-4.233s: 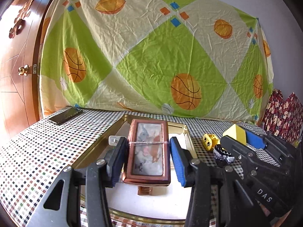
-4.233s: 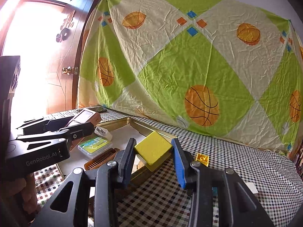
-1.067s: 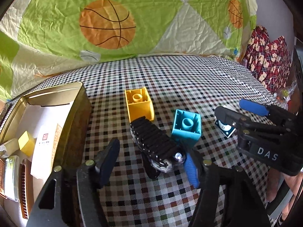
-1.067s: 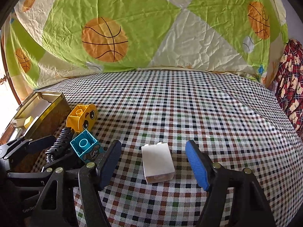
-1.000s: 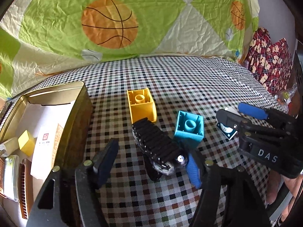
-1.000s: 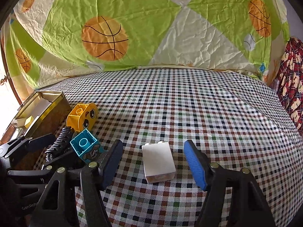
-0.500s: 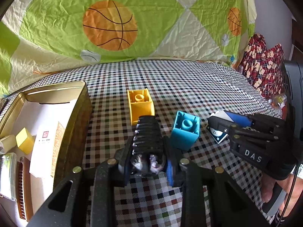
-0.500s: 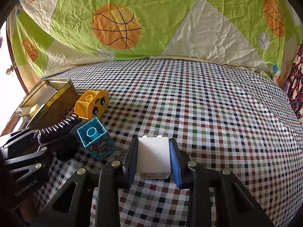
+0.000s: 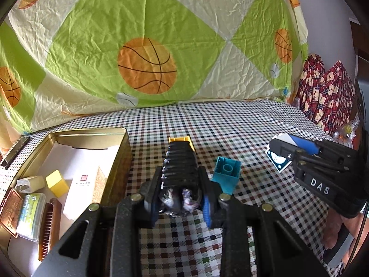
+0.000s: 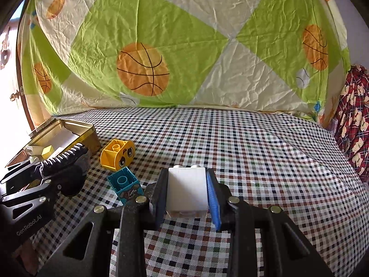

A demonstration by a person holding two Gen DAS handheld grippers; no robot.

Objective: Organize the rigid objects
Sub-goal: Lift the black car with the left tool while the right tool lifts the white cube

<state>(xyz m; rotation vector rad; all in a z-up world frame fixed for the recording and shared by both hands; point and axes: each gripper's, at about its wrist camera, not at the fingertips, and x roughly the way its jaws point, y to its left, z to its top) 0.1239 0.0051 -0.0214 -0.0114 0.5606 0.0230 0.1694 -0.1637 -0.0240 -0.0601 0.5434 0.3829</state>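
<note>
Blocks number three: one white block (image 10: 186,190) clamped in the right gripper (image 10: 187,192), one yellow block (image 10: 117,154) and one teal block (image 10: 125,185) on the checked tablecloth (image 10: 253,161). Left gripper (image 9: 181,192) pinches one black ribbed clip (image 9: 181,168) beside one gold tin (image 9: 110,136).

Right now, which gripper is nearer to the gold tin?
Left. The left gripper, holding the black hair clip, is beside the gold tin; the right gripper is beyond both loose blocks.
</note>
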